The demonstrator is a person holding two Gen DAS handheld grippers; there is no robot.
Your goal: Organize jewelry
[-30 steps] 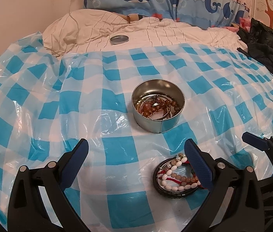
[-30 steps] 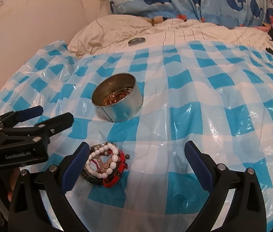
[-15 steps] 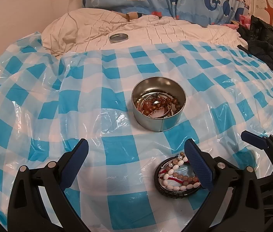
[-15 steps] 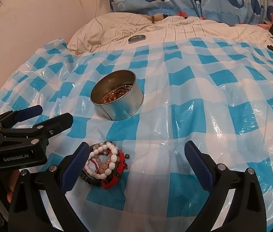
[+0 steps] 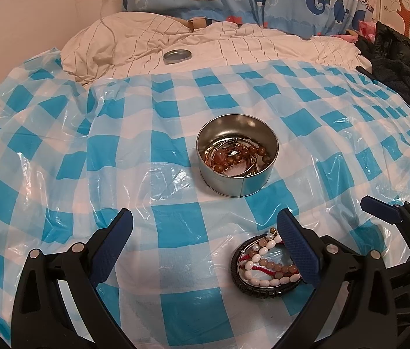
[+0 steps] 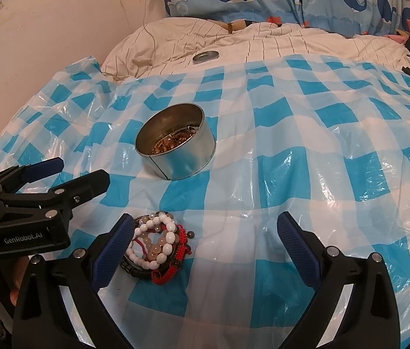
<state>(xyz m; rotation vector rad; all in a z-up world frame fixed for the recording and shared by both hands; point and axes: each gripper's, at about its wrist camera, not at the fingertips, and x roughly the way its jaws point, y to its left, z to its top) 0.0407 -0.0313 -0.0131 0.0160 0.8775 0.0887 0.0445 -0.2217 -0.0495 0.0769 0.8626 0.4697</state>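
bed (image 5: 263,46): checked plastic sheet (image 5: 59,151), open tin (image 5: 237,171), bracelet pile (image 5: 266,264), lid (image 5: 176,56).

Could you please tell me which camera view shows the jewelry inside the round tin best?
The left wrist view: it looks down into the tin, showing amber beads and bangles. The right wrist view catches only a glinting sliver over the rim.

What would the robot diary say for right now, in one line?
left gripper: open | right gripper: open | bracelet pile: on cloth, unheld | tin: beaded bracelets inside, lid off
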